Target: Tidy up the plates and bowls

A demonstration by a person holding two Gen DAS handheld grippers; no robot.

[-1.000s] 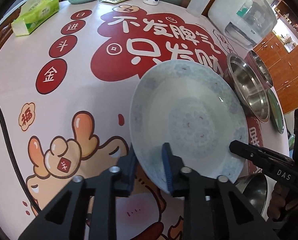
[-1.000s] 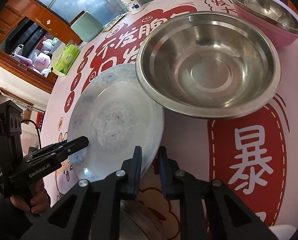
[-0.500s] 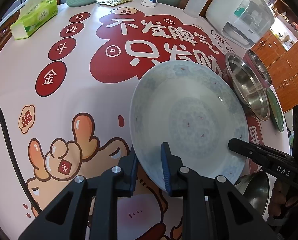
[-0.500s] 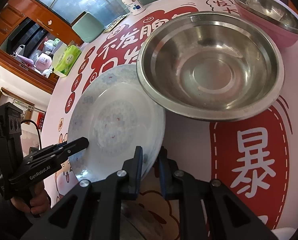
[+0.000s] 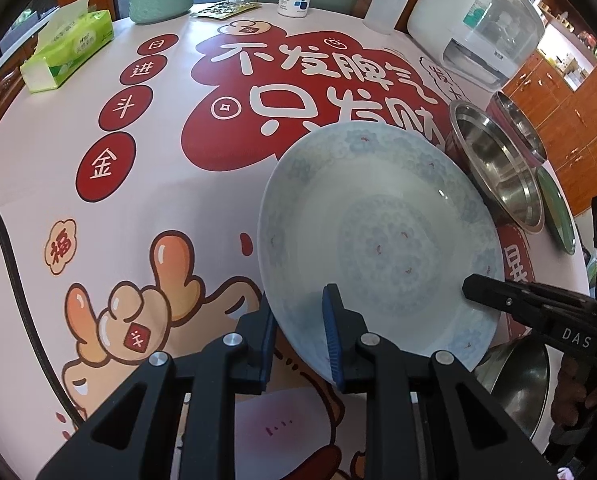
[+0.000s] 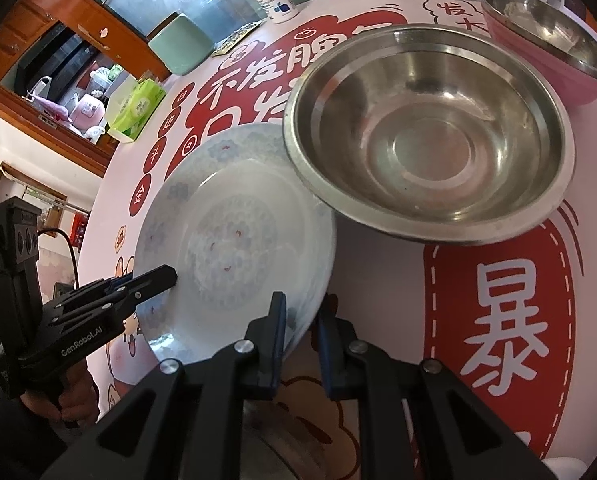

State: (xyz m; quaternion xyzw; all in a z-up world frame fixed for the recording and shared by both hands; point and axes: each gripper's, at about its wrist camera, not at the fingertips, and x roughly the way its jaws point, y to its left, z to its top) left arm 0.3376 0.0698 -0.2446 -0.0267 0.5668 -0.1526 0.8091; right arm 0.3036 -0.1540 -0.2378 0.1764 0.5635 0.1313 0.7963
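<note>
Bright daylight, sharp, bowed edges (fisheye)

steel bowl (image 5: pixel 516 384): mostly hidden under plate (image 5: pixel 378 232) | green dish (image 5: pixel 556 210): edge-on

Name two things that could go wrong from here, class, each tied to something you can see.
1. Both grippers, left and right, pinch only the blue-patterned plate's rim, so it might slip or tilt.
2. The plate's far edge sits close to the steel bowl; moving it could knock them together.
</note>
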